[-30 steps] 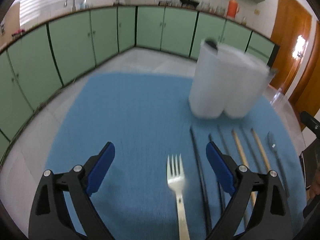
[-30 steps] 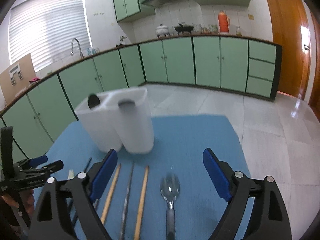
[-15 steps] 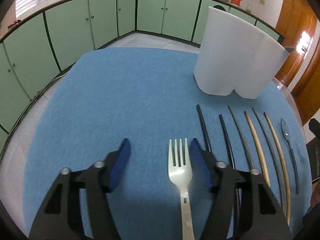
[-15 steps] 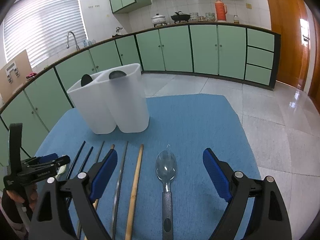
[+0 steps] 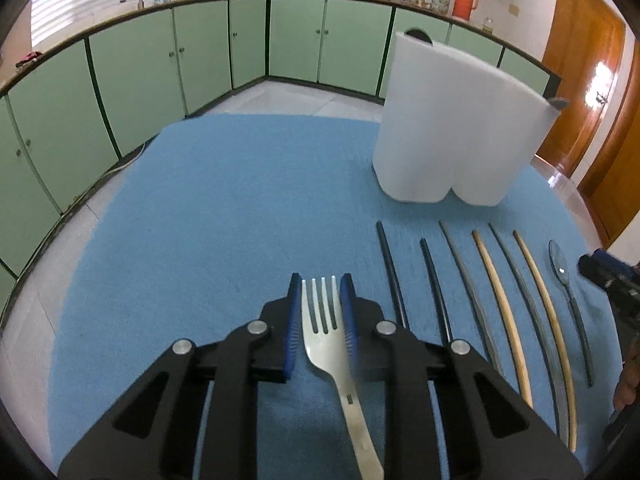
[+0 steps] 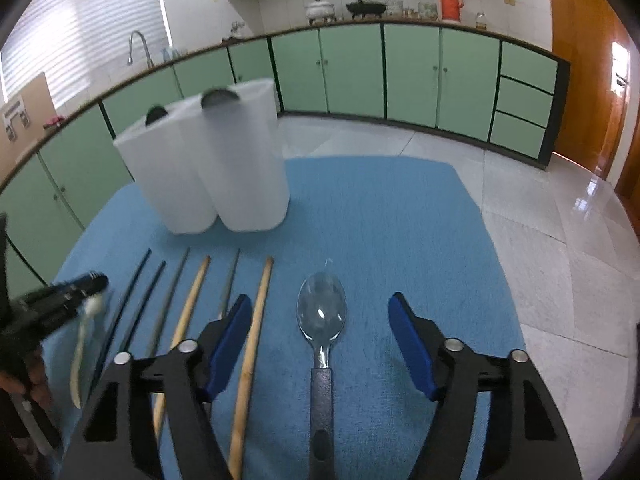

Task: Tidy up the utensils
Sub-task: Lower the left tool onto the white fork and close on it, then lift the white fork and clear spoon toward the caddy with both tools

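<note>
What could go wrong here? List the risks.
1. The left gripper is closing on the fork at its tines, so the long handle may swing or slip when lifted.
2. The right gripper is closing around the spoon, but one finger sits against a chopstick and may nudge it.

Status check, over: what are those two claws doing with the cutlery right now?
Left gripper closing on the fork. Right gripper closing, astride the spoon, not touching. White holder waits behind; nothing in the way.
</note>
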A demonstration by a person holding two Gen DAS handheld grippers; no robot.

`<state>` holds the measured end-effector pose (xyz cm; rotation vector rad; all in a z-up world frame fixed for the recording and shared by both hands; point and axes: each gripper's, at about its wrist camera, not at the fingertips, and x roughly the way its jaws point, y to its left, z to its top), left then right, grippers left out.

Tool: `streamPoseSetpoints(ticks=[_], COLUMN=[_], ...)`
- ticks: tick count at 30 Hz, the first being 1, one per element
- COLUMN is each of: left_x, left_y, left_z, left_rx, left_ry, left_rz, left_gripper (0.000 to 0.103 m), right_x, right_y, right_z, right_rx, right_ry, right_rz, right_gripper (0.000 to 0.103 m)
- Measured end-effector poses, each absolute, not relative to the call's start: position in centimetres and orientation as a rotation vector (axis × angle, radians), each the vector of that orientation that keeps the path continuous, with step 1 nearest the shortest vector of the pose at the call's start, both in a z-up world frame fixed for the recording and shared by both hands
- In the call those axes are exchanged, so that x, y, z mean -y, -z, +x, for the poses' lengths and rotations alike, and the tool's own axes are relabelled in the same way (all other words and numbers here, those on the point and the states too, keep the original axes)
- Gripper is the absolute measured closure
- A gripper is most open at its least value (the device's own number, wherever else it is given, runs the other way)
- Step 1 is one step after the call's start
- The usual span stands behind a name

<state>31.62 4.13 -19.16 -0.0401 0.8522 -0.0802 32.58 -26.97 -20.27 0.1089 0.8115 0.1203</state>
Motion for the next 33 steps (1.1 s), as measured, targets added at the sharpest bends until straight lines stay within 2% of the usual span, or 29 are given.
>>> streamPoseSetpoints(ticks=[24,28,33], left_x=[-3.9,-3.8,-3.8], left_y=[16.6,16.5,16.2], left_z=[31.4,31.3,31.0], left_rx=[-0.756,-0.751,-0.741], left_ry=[0.07,0.069,0.068], left_rz=[0.016,0.02,0.024], left_gripper=[0.085,0.085,0.085], right_x=[26.1,26.2,26.6], right_y=[22.3,22.3,22.2], right_z=[37.2,37.4,37.0], right_rx=[-0.957,-0.964,-0.957], right_ry=[-0.078,-0.072,-0.079], right_rz=[0.068,0.061,0.095], right_gripper=[0.053,0.07,0.071])
